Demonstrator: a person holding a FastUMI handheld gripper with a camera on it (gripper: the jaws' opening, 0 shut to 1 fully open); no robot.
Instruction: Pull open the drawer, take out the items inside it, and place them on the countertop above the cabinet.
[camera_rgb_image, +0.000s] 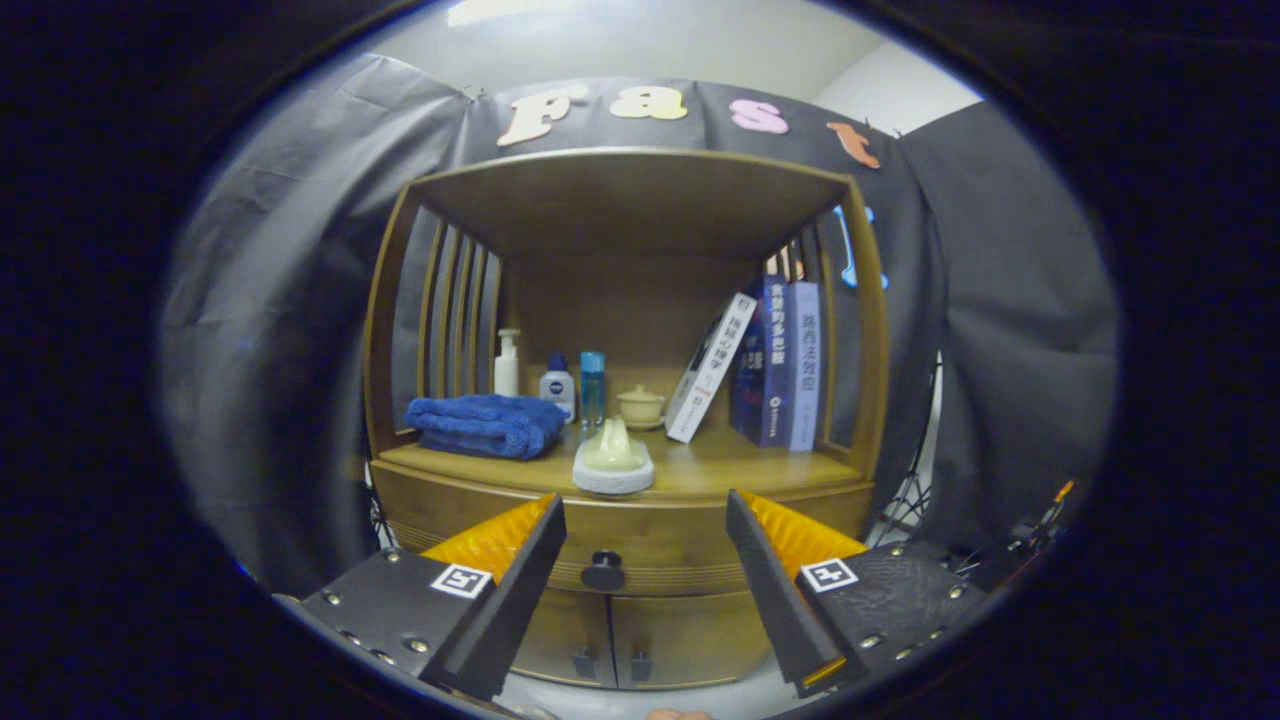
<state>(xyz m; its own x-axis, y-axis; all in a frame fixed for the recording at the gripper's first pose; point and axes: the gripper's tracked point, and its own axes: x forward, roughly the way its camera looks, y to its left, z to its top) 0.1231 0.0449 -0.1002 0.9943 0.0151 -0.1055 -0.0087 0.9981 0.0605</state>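
Wooden cabinet (620, 545), spread fingers (530, 560) before it

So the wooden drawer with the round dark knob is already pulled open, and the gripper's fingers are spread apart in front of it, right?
Not quite. The gripper view shows the wooden drawer with the round dark knob closed, flush with the cabinet. The gripper's fingers are indeed spread apart in front of it.
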